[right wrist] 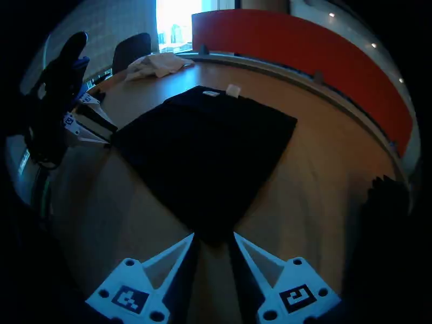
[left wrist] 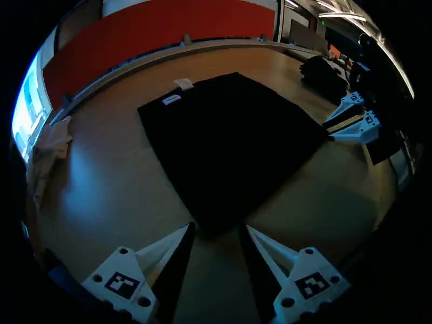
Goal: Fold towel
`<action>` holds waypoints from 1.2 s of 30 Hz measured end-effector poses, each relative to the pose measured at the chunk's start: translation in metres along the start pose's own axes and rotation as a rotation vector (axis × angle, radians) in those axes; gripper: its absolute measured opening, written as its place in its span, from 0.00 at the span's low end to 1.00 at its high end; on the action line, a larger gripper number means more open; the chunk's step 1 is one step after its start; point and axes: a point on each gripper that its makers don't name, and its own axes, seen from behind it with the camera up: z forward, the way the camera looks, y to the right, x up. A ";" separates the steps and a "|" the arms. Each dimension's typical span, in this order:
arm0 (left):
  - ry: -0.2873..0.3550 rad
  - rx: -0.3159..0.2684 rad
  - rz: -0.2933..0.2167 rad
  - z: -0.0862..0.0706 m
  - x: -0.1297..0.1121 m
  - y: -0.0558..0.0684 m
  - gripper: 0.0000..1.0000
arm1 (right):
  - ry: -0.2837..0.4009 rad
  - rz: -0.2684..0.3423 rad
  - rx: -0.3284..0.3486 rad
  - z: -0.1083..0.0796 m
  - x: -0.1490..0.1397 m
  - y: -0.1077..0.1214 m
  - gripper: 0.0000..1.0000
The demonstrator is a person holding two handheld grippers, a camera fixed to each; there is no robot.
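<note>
Lying flat, black towel point(left wrist: 232, 146), corners reaching left gripper point(left wrist: 217, 228), right gripper point(right wrist: 213, 235), both spread, unclamped.

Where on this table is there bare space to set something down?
Bare table lies between the towel and the pale cloth, and between the towel and the red divider. Crowded by the dark pile and the right gripper.
</note>
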 end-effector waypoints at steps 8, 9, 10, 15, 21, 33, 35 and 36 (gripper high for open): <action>-0.003 0.007 -0.001 0.000 0.000 0.000 0.33 | -0.003 -0.002 -0.004 0.001 0.001 0.000 0.26; -0.003 0.010 -0.002 0.000 0.000 -0.001 0.29 | -0.004 -0.002 -0.004 0.001 0.001 0.000 0.26; -0.002 0.013 -0.008 0.000 0.001 -0.001 0.25 | -0.004 -0.002 -0.004 0.001 0.001 -0.001 0.26; 0.000 0.023 -0.025 0.000 0.001 -0.003 0.18 | -0.007 -0.002 -0.003 0.000 0.001 -0.002 0.20; 0.000 0.027 -0.044 -0.001 0.002 -0.005 0.15 | -0.014 0.002 -0.003 -0.001 0.002 -0.002 0.14; 0.001 0.022 -0.069 -0.001 0.002 -0.002 0.11 | 0.008 0.035 0.012 -0.006 0.009 -0.005 0.12; 0.002 0.022 -0.070 -0.001 0.003 -0.001 0.11 | 0.008 0.033 0.011 -0.006 0.009 -0.005 0.12; 0.003 0.022 -0.071 -0.001 0.003 -0.001 0.10 | 0.008 0.032 0.010 -0.007 0.009 -0.004 0.12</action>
